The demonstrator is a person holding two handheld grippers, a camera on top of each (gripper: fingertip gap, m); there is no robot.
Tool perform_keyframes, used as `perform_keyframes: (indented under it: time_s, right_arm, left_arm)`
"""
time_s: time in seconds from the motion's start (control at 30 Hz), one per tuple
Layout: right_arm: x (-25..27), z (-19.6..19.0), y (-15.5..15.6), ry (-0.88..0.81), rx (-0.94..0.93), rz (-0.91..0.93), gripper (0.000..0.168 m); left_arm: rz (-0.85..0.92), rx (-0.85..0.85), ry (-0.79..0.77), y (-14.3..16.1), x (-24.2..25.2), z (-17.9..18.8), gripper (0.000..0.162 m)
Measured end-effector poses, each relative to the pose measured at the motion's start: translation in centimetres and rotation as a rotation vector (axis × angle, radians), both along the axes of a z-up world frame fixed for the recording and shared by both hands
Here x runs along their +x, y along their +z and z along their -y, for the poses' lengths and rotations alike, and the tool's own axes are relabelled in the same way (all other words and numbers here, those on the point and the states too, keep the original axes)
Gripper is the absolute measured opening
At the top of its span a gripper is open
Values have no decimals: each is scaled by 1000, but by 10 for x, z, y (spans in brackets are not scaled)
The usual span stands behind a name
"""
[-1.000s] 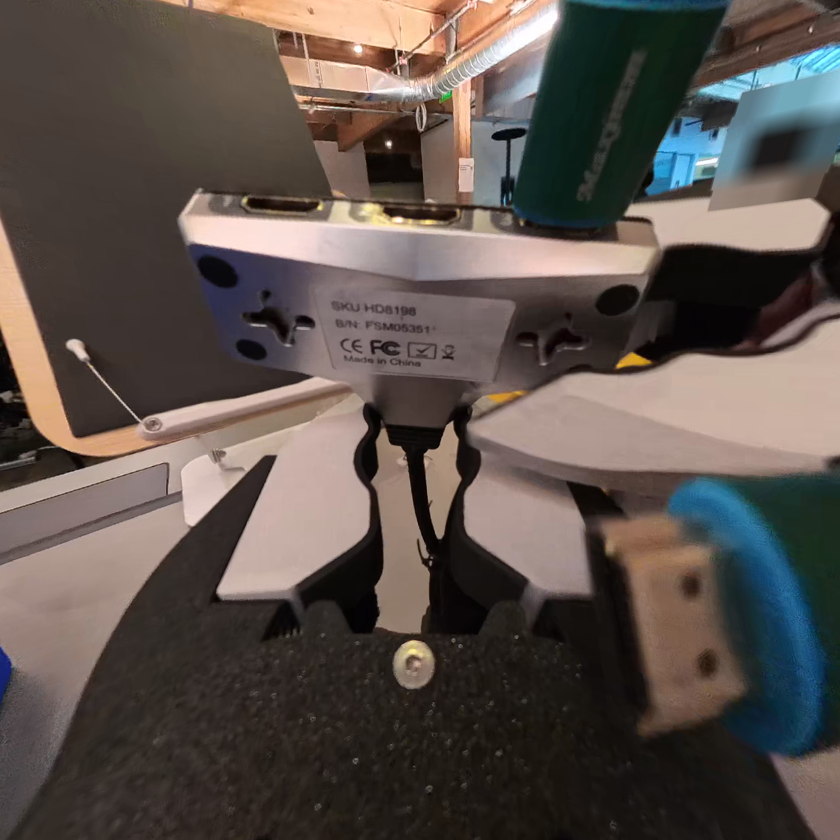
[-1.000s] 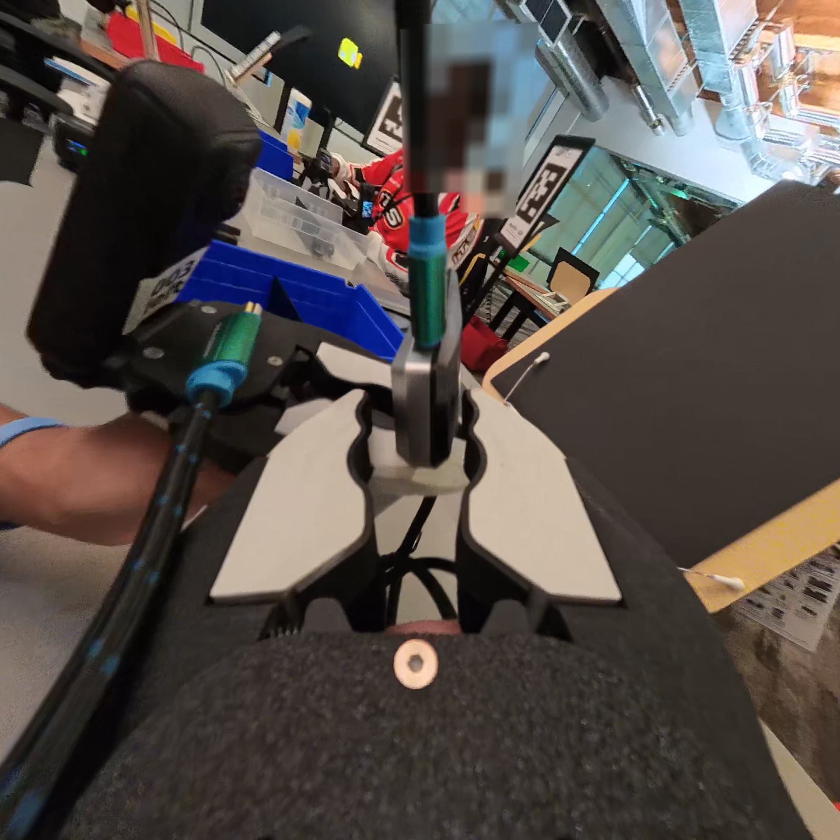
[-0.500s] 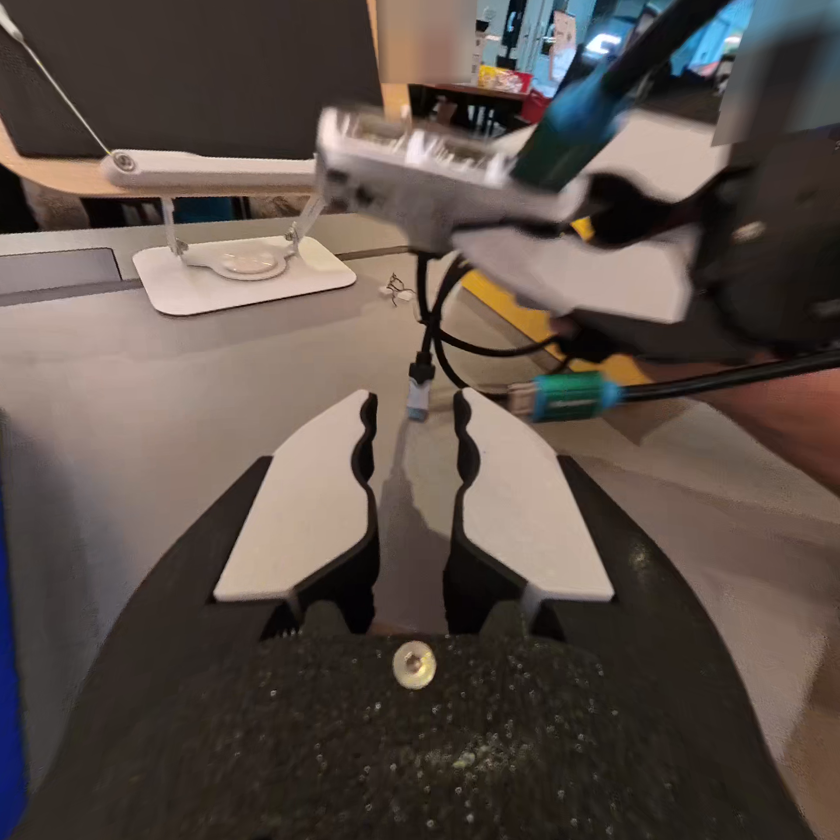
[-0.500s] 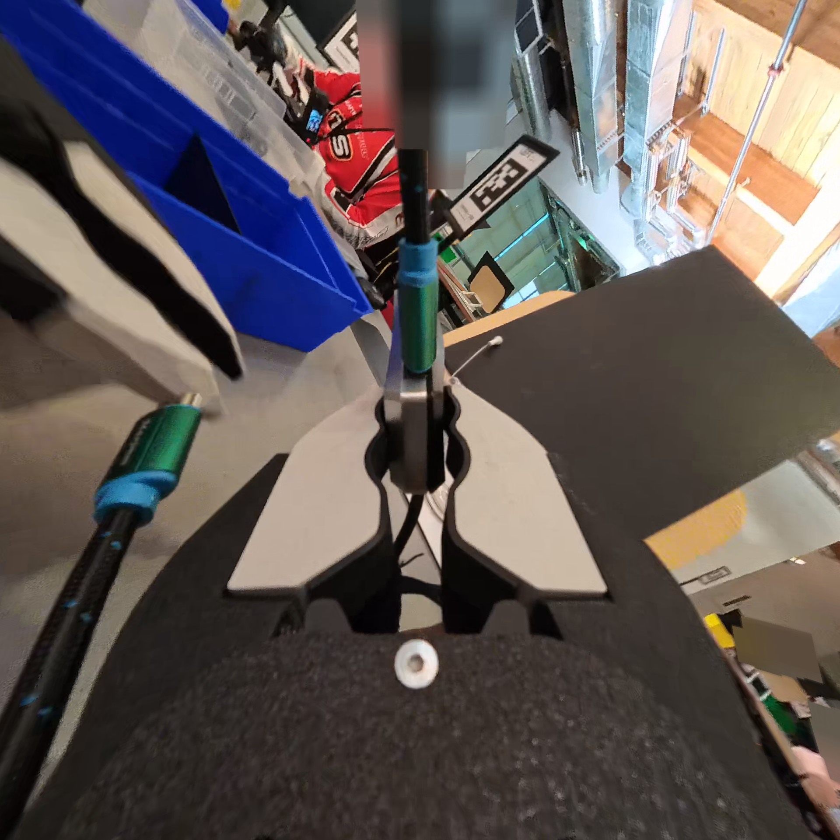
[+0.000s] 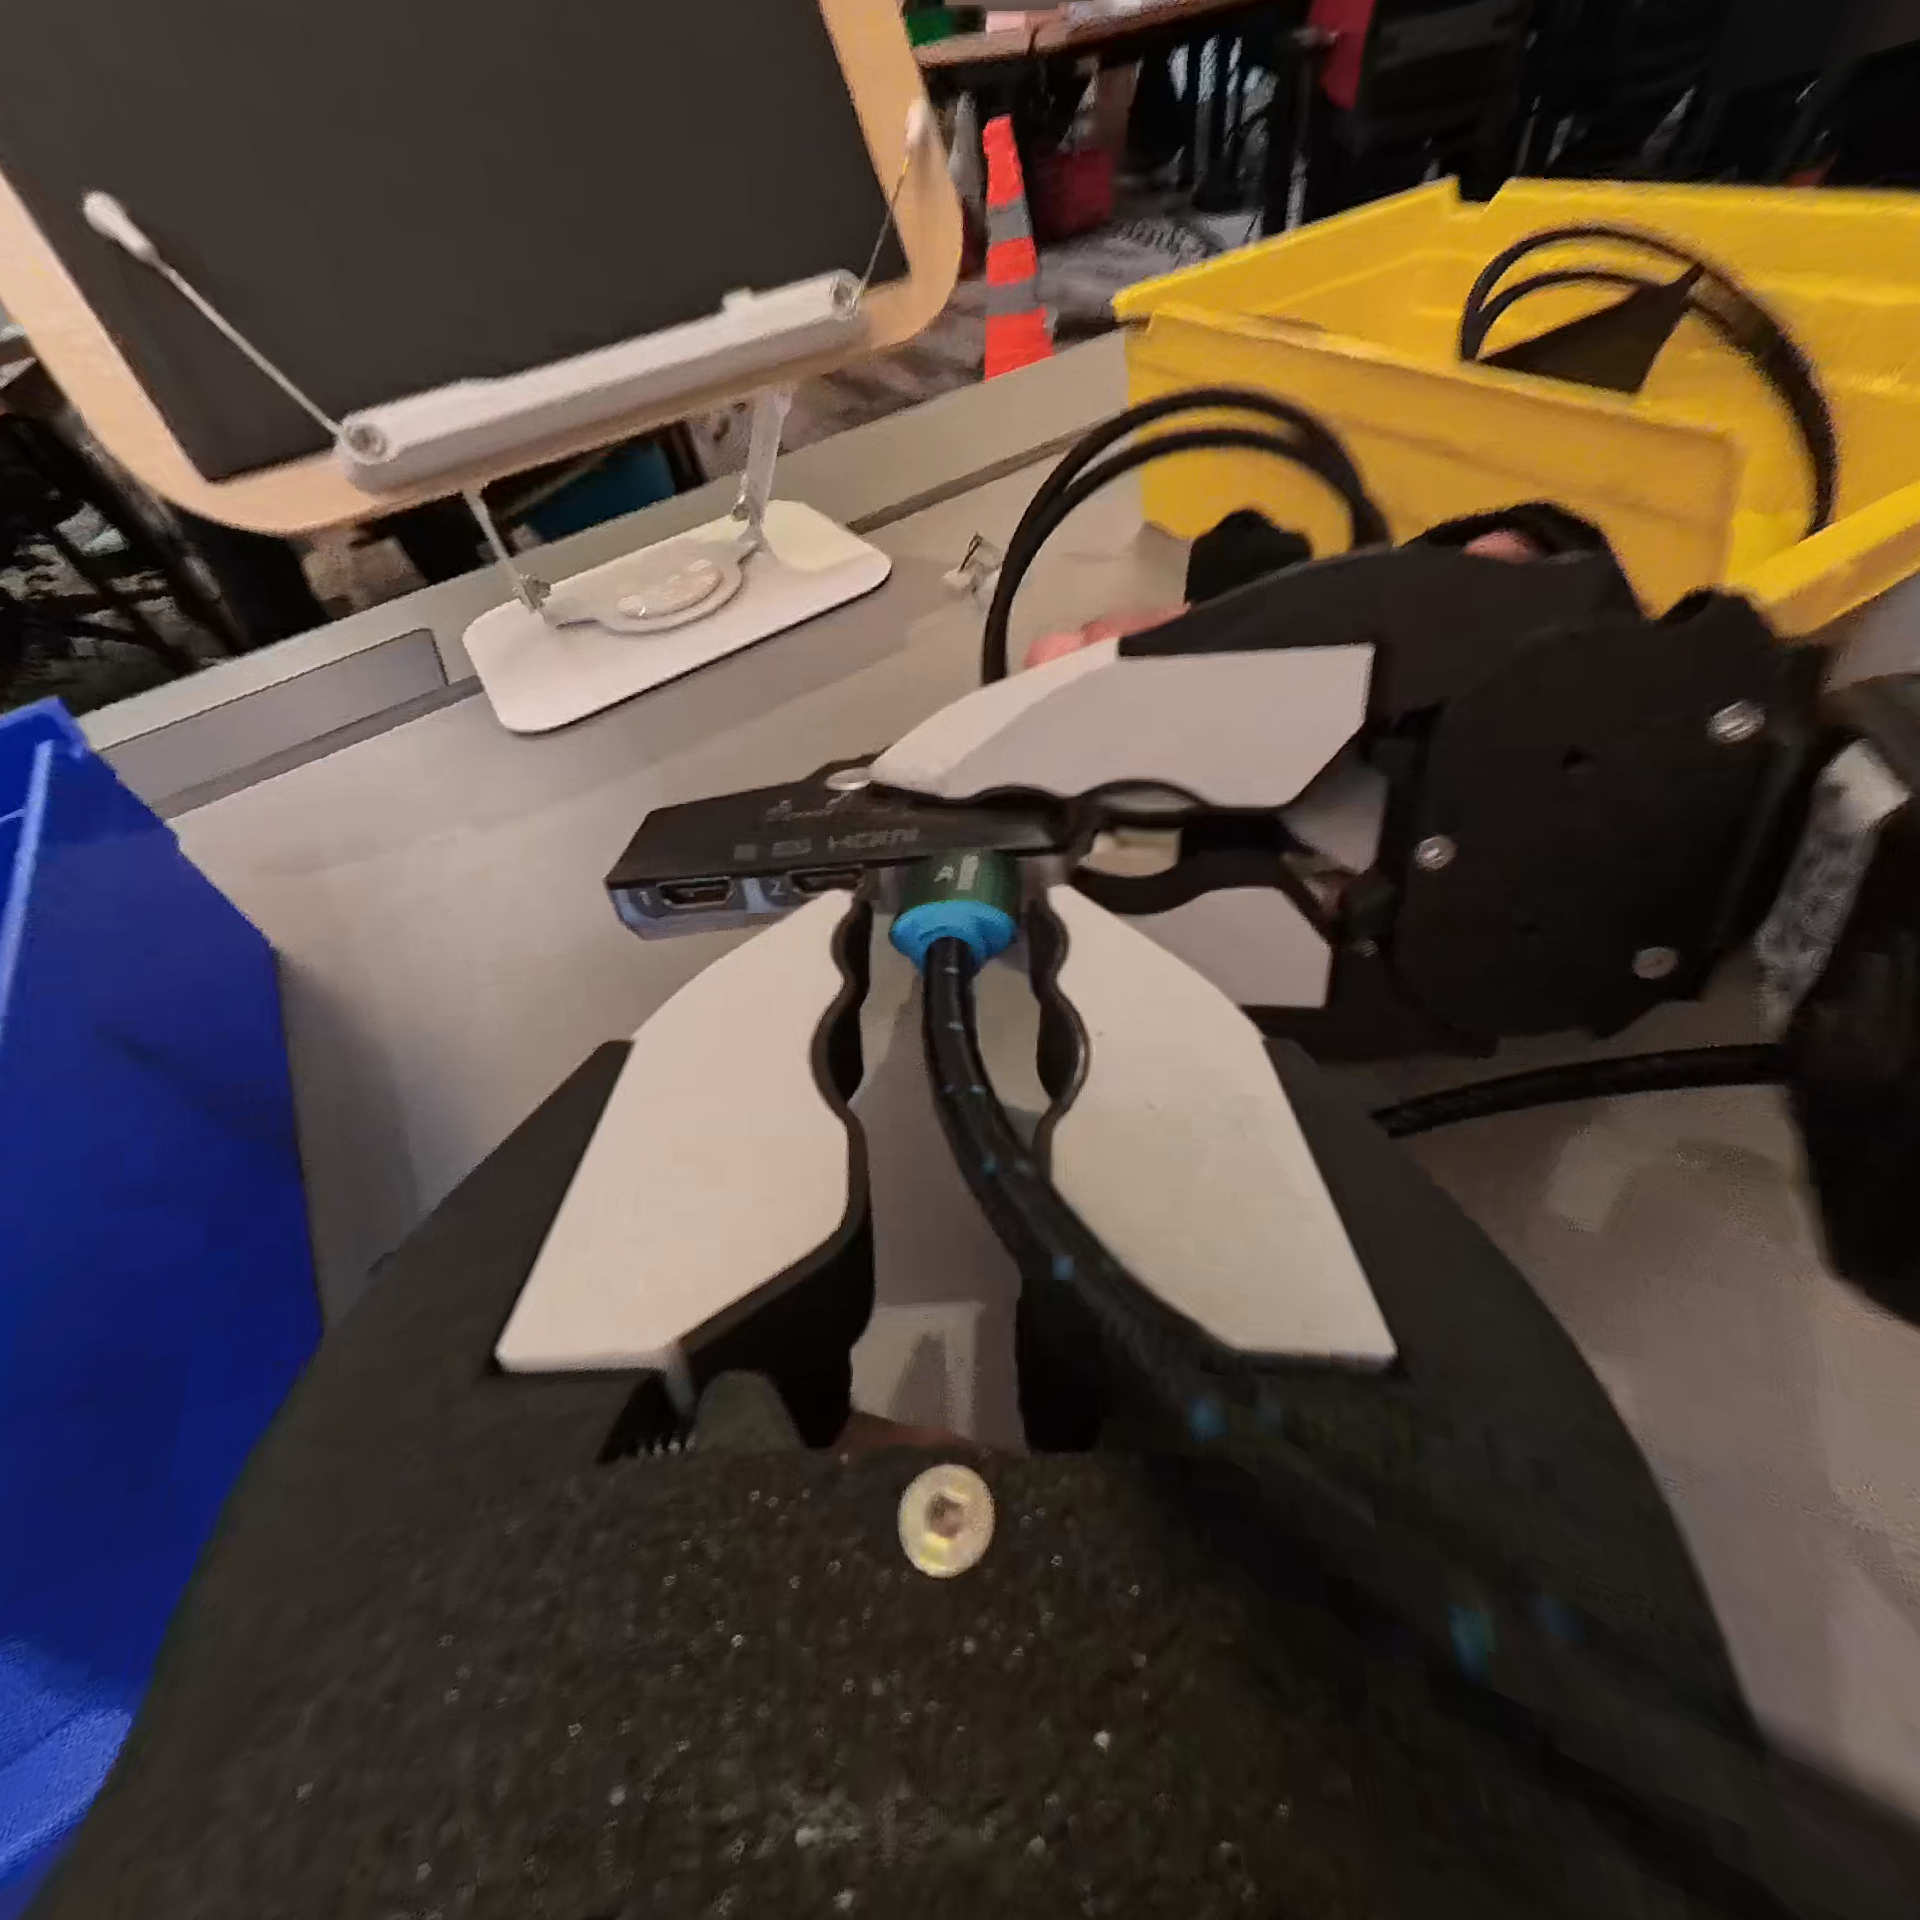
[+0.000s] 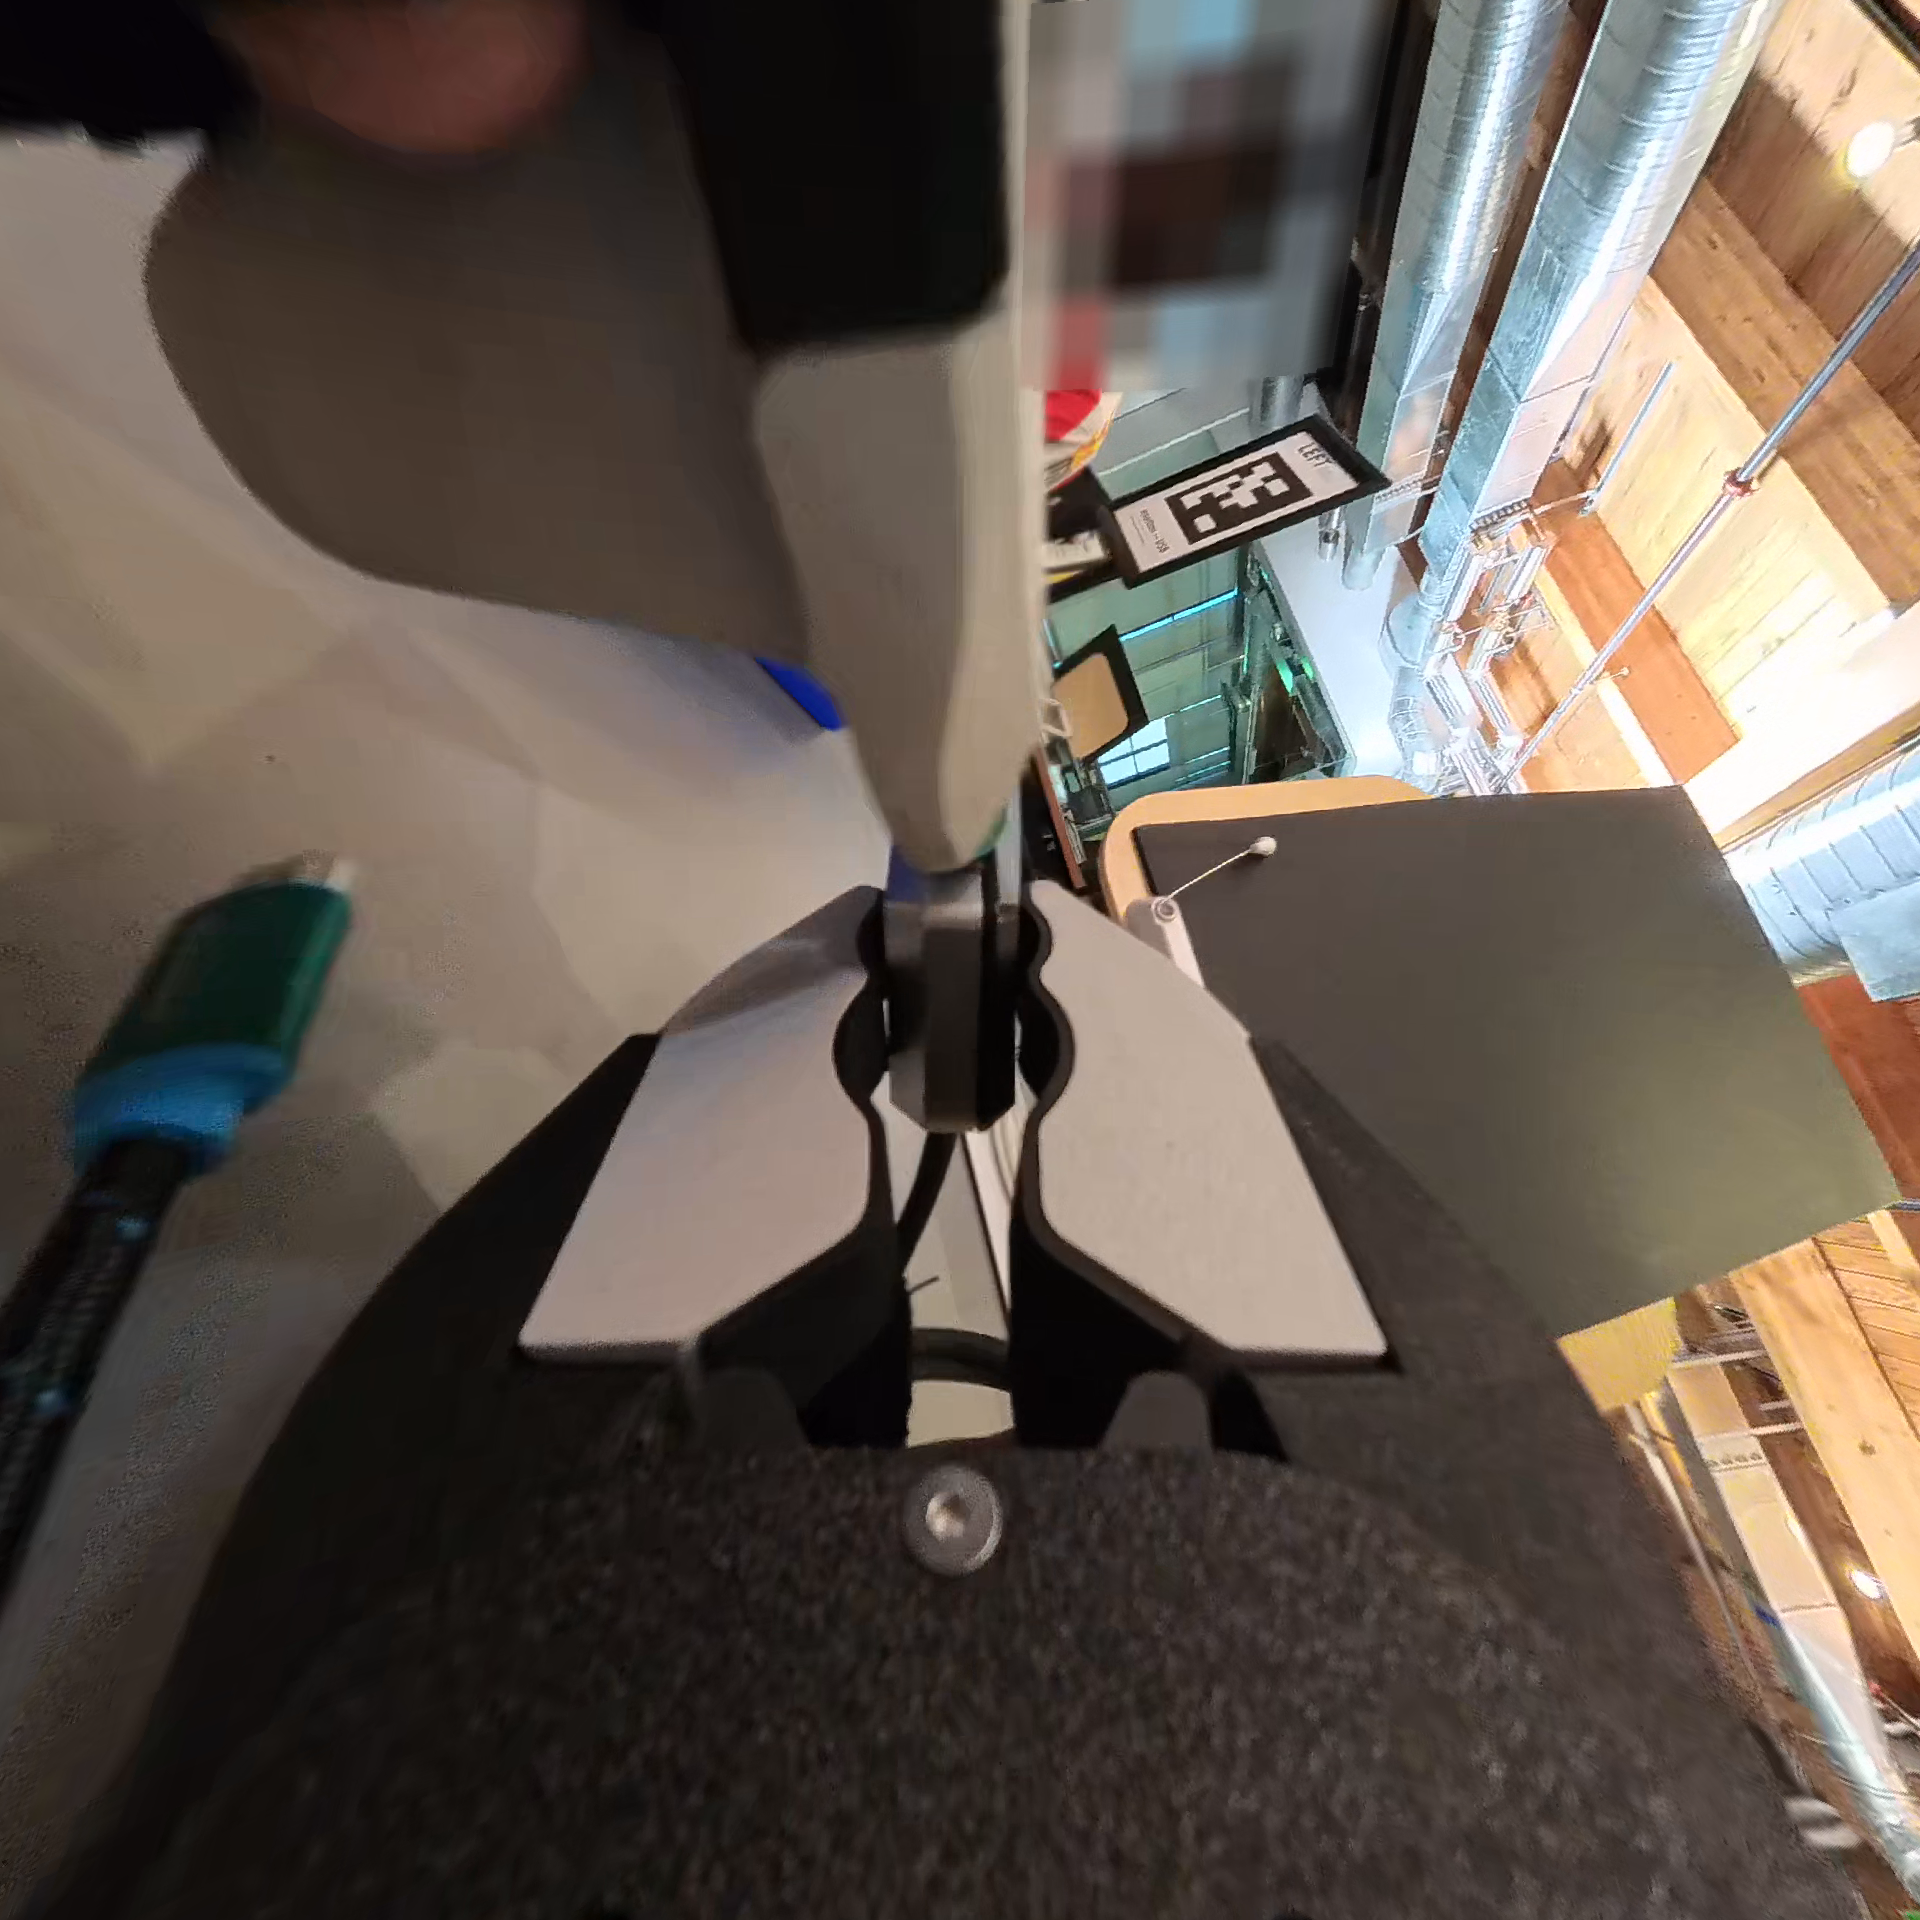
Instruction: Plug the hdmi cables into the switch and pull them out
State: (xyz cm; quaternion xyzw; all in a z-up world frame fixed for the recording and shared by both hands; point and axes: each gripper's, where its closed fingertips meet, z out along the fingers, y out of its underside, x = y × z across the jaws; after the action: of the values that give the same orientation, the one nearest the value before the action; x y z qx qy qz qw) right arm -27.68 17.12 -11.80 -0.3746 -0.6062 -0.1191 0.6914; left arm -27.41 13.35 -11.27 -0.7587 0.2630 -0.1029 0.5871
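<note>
The right claw (image 5: 862, 774) grips the black HDMI switch (image 5: 790, 847) flat above the grey bench (image 5: 436, 831), its jaws shut on the switch's right end, while the left claw (image 5: 945, 920) stands narrowly parted around a green-shelled HDMI plug (image 5: 951, 883) seated in the rightmost of three front ports. The plug's blue collar and braided cable (image 5: 997, 1143) run back between the left claw's fingers (image 5: 707, 1132), and whether the pads touch the shell cannot be told through the blur. Judging by this, the pull-out step is in hand for this cable: the next move calls for closing on the plug shell and drawing it straight back along the port's axis while the right claw holds the switch firm, since a sideways tug could strain the socket. The left wrist view alone shows the two empty ports to the left of the plug, a yellow bin (image 5: 1455, 343) at far right with dark cable loops, a blue bin (image 5: 125, 1143) at near left and a dark board on a stand (image 5: 436, 208) at the far side. The right wrist view alone shows the switch (image 6: 951, 1023) edge-on in its claw (image 6: 951, 940), and a second green plug (image 6: 239, 977) lying free on its braided lead at left, unplugged.
</note>
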Motion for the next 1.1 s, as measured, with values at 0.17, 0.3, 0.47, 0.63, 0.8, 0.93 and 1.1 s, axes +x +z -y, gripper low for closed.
perform_keyframes:
  time_s: [0.17, 0.3, 0.47, 0.63, 0.8, 0.93, 1.1]
  right_arm:
    - [-2, 1, -6, 4, -20, 15, 20]
    - [-4, 1, -9, 37, -64, -9, 21]
    - [17, -41, -35, -148, -181, 59, 21]
    - [17, -29, -16, -90, -202, -29, 20]
    - [19, -30, -23, -64, -223, -28, 20]
    - [22, -30, -17, -59, -231, -56, 21]
    - [30, -32, 1, -58, -273, -146, 21]
  left_arm:
    - [20, -27, -30, -8, 0, -3, 22]
    - [27, -51, -66, -9, -2, -1, 21]
    - [94, 61, -126, 25, -4, 15, 21]
    - [97, -80, -75, -1, -23, 12, 22]
    - [-59, -213, -7, -45, -41, -1, 22]
    - [-225, -323, 37, -72, -48, 0, 26]
    - [-450, -389, -13, -76, -63, 24, 56]
